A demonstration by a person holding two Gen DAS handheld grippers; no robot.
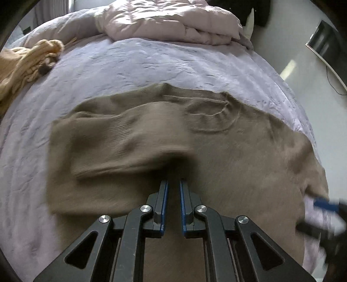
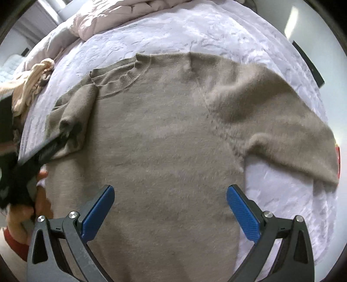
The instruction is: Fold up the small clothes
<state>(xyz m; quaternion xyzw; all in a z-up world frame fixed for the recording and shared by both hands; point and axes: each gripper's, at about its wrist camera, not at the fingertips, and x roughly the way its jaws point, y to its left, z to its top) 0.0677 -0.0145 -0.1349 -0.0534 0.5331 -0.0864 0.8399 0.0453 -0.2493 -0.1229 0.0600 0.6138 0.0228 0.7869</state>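
A taupe knit sweater (image 2: 164, 138) lies flat on the bed, collar (image 2: 121, 80) at the far side. In the left wrist view the sweater (image 1: 238, 156) has its left sleeve (image 1: 121, 141) folded across the body. My left gripper (image 1: 173, 181) is shut on the end of that sleeve, and it also shows in the right wrist view (image 2: 52, 147) at the left edge. My right gripper (image 2: 170, 193) is open wide and empty, hovering above the sweater's lower body. The right sleeve (image 2: 288, 134) lies spread out to the right.
The lilac bedspread (image 1: 151, 65) covers the bed. A pink duvet (image 1: 173, 19) is bunched at the far end. A beige knit garment (image 1: 28, 63) lies at the far left. The bed's right edge drops to the floor (image 1: 288, 43).
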